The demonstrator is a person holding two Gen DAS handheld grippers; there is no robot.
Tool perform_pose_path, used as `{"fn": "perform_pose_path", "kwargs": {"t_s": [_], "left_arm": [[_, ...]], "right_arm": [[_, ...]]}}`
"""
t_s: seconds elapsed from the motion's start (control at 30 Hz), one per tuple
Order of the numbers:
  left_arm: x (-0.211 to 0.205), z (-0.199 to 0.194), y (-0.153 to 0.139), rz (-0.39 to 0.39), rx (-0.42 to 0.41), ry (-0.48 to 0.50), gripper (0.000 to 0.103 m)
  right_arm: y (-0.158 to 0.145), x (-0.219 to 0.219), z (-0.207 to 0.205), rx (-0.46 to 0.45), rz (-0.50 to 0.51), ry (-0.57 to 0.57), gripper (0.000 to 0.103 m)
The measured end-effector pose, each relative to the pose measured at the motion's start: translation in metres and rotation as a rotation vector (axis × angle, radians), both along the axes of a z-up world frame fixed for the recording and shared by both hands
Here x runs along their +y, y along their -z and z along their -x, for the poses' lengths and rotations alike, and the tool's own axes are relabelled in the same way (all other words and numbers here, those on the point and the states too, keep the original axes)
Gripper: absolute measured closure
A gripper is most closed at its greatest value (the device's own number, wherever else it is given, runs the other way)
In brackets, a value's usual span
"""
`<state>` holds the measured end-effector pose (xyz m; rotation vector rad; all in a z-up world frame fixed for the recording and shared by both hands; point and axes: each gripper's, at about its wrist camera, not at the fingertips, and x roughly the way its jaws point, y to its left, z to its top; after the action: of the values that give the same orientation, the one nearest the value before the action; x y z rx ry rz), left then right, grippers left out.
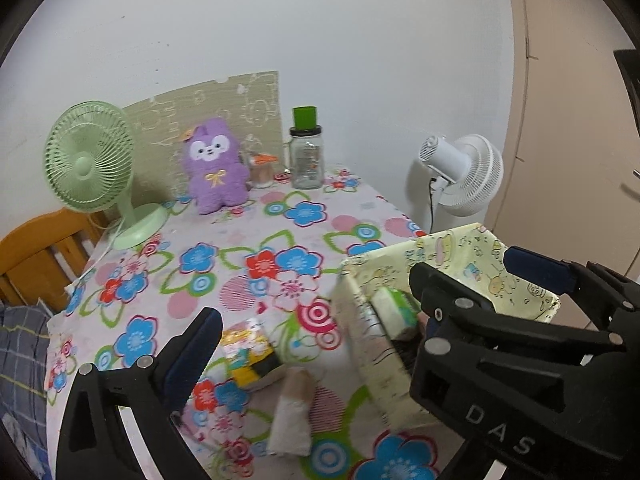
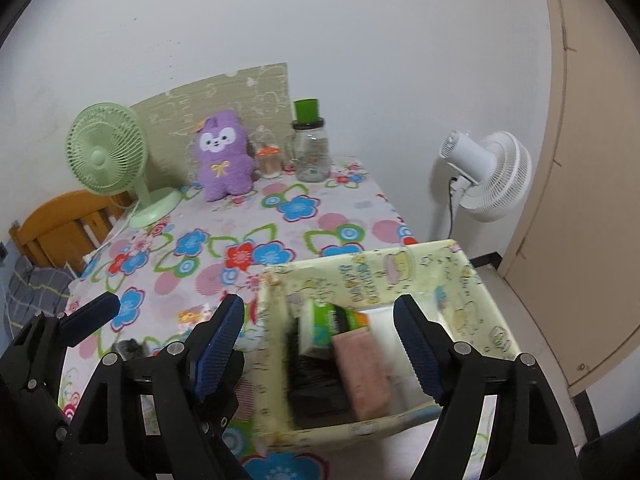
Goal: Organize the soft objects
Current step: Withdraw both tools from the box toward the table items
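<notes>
Floral cloth covers the table [image 1: 248, 240], with the box [image 2: 472, 292] at lower right of both views. Both the left gripper [image 1: 360, 304] and right gripper [image 2: 320, 344] gape, clasping nothing. Next, I judge, a loose item: approach low and pinch mid-body. Only the left view shows the roll [image 1: 292, 416] and yellow pack [image 1: 248, 356] outside; only the right shows the pink block [image 2: 362, 372] inside.

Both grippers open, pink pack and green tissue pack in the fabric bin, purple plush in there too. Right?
Not the purple plush: the right wrist view shows it standing on the table by the wall, outside the fabric bin. The rest holds.
</notes>
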<state>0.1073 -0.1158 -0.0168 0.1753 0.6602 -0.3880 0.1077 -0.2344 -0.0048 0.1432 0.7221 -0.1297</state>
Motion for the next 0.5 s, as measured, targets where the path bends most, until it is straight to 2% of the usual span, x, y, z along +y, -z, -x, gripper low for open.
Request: {"fn": "perform_pose_path", "kwargs": {"t_s": [0.5], "left_arm": [[0.056,0.005,0.004,-0.022,-0.008,-0.078,0.000]], "right_arm": [[0.001,0.060,-0.002,0.000,0.003,-0.086,0.023]]}}
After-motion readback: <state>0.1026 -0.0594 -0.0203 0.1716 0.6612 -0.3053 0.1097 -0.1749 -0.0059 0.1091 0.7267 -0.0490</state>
